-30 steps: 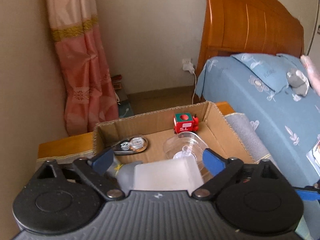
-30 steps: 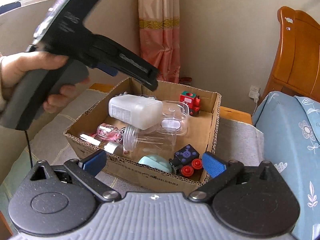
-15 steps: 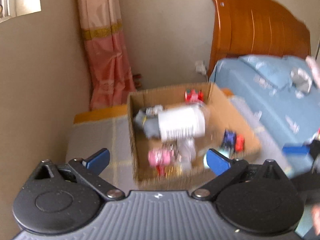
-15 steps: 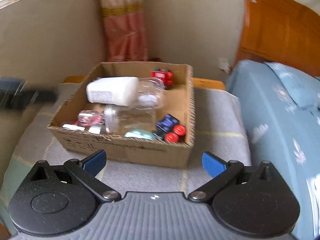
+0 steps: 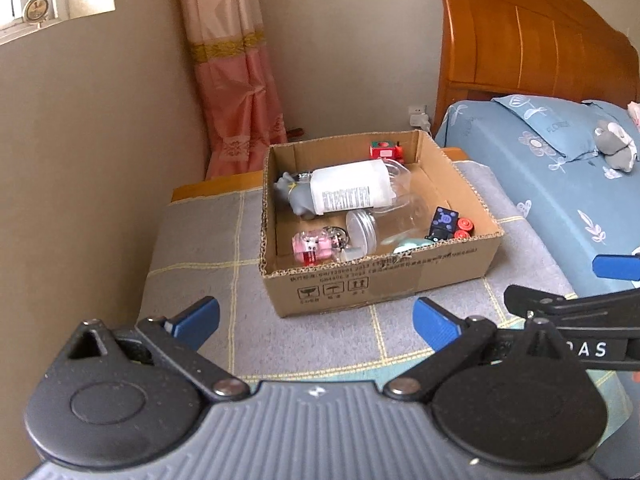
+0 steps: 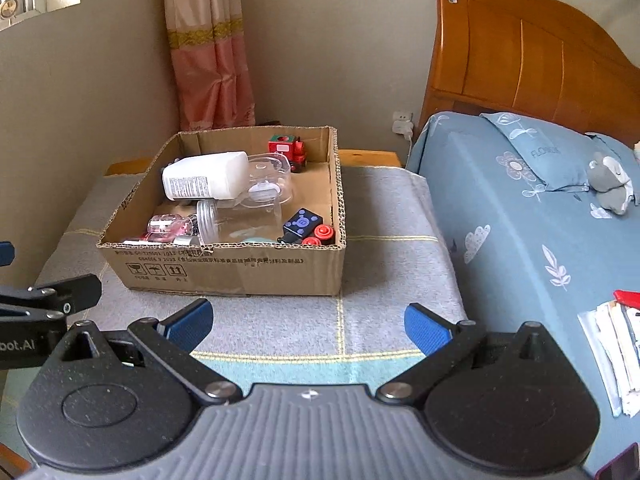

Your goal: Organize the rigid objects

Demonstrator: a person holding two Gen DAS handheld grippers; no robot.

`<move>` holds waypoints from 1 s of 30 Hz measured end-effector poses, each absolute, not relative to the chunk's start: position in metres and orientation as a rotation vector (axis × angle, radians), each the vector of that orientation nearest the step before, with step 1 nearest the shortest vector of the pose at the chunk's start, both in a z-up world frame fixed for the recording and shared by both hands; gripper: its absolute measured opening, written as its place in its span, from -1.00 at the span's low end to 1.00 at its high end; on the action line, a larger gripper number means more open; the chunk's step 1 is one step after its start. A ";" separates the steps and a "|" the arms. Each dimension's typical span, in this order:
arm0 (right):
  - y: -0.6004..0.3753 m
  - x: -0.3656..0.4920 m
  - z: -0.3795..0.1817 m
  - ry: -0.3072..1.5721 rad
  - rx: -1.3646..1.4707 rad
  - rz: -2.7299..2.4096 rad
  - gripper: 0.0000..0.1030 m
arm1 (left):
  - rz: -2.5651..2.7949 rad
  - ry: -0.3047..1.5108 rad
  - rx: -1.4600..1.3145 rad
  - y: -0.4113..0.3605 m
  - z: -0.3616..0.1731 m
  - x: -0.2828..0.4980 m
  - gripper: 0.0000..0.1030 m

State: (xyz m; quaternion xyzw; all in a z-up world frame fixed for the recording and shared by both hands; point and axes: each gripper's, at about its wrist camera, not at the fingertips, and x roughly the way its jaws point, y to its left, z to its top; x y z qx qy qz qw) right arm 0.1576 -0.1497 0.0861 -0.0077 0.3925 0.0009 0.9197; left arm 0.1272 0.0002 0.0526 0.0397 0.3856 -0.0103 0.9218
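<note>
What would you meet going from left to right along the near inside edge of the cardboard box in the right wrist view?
Pink clear toy → clear jar → dark blue block → red wheels.

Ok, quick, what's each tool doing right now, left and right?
Left tool: open, holding nothing, short of the cardboard box.
Right tool: open, holding nothing, also short of the box.

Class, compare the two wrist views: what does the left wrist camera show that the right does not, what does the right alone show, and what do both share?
Left wrist only: a grey object under the white bottle, hidden in the other view. Right wrist only: a stack of papers on the bed. Both: the cardboard box, red toy train, clear jar and grey plush.
</note>
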 end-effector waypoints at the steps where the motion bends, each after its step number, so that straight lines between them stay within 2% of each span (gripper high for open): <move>1: -0.150 0.157 0.087 0.804 -0.018 -0.001 1.00 | -0.020 0.792 0.080 0.000 0.053 0.126 0.98; 30: -0.152 0.152 0.093 0.784 -0.015 -0.010 1.00 | 0.046 0.784 0.095 -0.003 0.058 0.119 0.98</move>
